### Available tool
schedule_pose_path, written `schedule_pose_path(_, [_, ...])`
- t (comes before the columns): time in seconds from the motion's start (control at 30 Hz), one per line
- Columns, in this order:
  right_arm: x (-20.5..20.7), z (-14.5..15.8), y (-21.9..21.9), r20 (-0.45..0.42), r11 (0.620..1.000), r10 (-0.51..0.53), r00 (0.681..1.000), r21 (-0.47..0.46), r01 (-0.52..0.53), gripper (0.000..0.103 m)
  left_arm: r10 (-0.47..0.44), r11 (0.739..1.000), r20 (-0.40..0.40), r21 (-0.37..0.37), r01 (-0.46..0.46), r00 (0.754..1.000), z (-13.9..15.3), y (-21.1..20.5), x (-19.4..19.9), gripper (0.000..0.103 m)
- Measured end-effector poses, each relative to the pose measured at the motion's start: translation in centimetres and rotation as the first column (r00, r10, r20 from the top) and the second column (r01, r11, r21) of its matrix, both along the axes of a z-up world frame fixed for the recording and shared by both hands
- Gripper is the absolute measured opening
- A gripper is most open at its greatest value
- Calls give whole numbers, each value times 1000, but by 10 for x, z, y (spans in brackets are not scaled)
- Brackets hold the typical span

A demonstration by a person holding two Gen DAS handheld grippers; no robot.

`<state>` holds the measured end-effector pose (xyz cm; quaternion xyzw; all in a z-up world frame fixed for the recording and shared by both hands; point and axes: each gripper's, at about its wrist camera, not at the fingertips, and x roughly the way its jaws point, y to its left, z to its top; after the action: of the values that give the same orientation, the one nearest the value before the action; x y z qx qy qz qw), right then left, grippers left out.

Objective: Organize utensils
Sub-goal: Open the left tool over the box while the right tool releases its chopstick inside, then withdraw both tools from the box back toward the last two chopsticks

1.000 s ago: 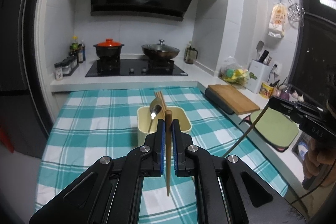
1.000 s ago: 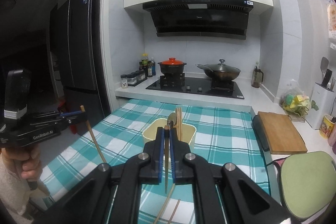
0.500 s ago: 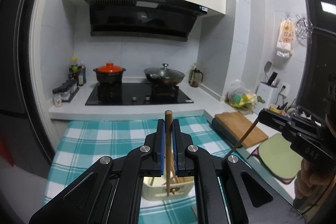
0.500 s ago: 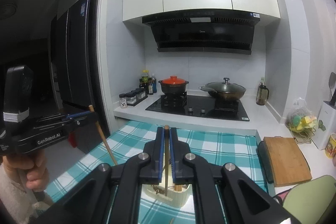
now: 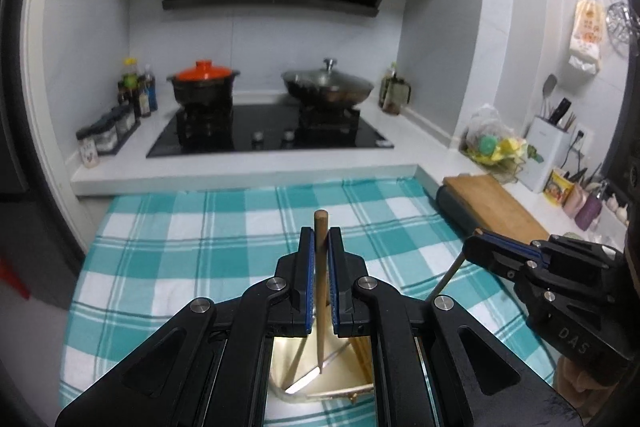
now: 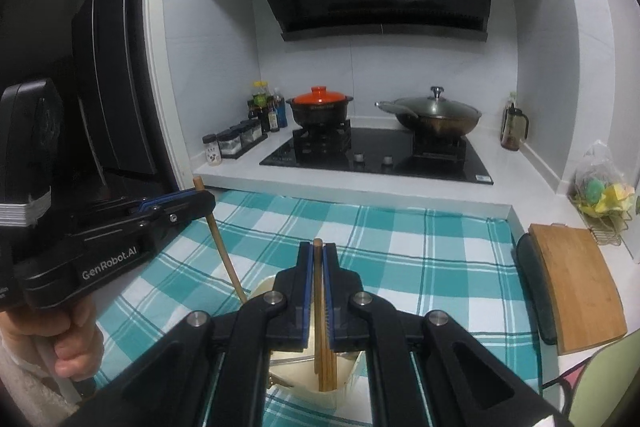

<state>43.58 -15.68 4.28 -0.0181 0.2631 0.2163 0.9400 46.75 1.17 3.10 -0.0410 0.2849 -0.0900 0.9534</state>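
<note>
Teal-checked cloth before white counter, black hob — both grippers clamped on wooden chopsticks.

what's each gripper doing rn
left gripper: shut on a wooden chopstick
right gripper: shut on another wooden chopstick

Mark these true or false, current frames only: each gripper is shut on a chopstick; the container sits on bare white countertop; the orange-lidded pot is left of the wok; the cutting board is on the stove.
1. Left gripper and right gripper are each shut on a wooden chopstick. True.
2. The pale yellow utensil container sits on bare white countertop. False: it stands on the teal checked tablecloth.
3. The orange-lidded black pot is left of the lidded metal wok. True.
4. The wooden cutting board lies on the black stove. False: it lies on the right counter.
</note>
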Motion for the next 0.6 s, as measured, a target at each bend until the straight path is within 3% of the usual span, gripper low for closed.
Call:
schedule_pose_path(0.17, [40,-39,11,-125,999,-3,992,-46,-3,6,-20,1000,-123,8,22,992,-41,-2,34,6])
schedule_pose_path(0.2, [44,-44,14,-132,997,-21,991,-77,11,7,-20,1000,-143,14,22,989,-48,-2,38,12])
schedule_pose_path(0.23, [46,-49,16,-124,994,-41,991,-107,28,8,-18,1000,-155,15,21,988,-53,-1,41,26])
schedule_pose_path(0.27, [47,-52,18,-112,992,-47,993,-121,33,9,-11,1000,-158,13,13,987,-56,1,42,34])
schedule_pose_path(0.33, [46,-54,17,-92,992,-53,994,-120,42,24,4,1000,-153,3,-3,988,-58,4,43,53])
schedule_pose_path(0.43, [41,-51,13,-41,990,-80,996,-121,74,39,6,1000,-158,-9,-7,987,-60,7,46,59])
schedule_pose_path(0.6, [31,-43,12,24,984,-96,995,-150,98,41,2,1000,-149,-4,-3,989,-56,7,37,66])
